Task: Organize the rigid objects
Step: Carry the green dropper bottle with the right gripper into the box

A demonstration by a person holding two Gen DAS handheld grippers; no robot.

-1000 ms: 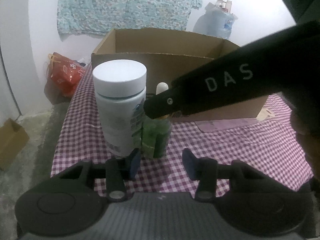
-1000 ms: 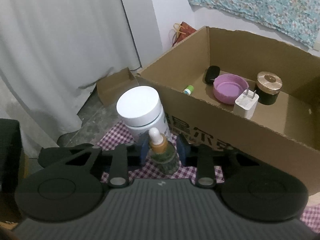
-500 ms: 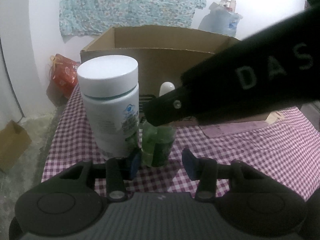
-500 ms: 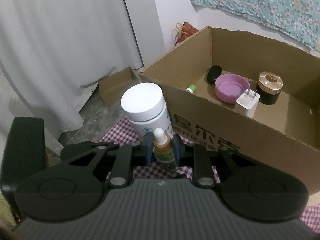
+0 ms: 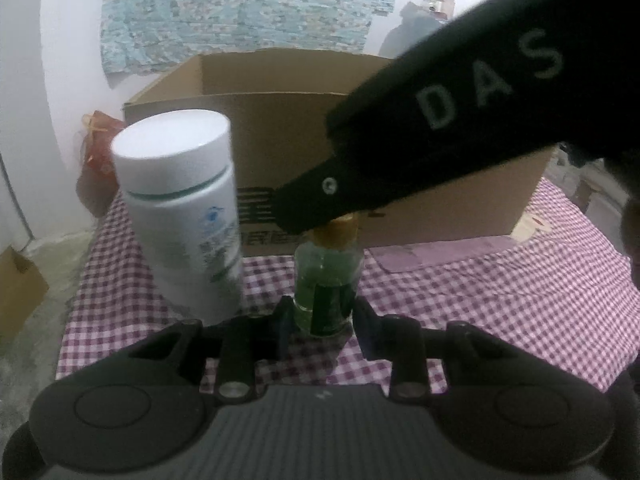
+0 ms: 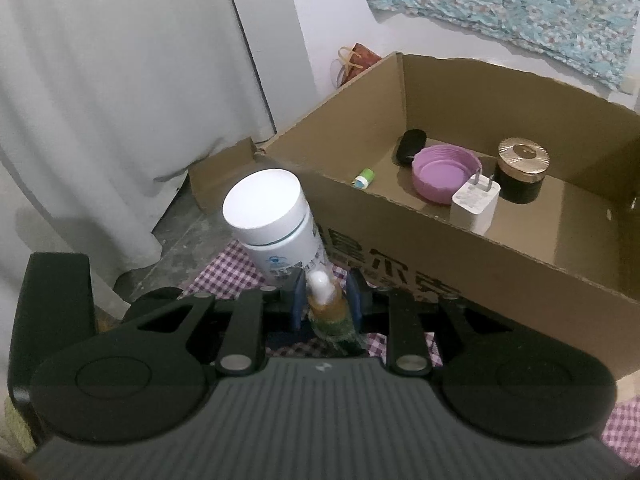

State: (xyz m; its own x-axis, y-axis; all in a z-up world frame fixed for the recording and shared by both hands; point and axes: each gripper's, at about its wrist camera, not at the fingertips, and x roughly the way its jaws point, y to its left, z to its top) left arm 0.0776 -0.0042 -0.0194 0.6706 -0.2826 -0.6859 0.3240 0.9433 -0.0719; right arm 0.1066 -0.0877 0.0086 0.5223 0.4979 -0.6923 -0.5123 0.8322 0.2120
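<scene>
gripping dropper bottle (image 6: pixel 330 312) neck, right gripper (image 6: pixel 326 306) clamped, left gripper (image 5: pixel 322 316) closing around its base

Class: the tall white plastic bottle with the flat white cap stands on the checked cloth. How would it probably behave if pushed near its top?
The tall white plastic bottle would probably tip rather than slide: it is tall for its base, and the purple checked cloth likely grips. Once down, its round body could roll. It looks rigid; its weight cannot be judged.
</scene>
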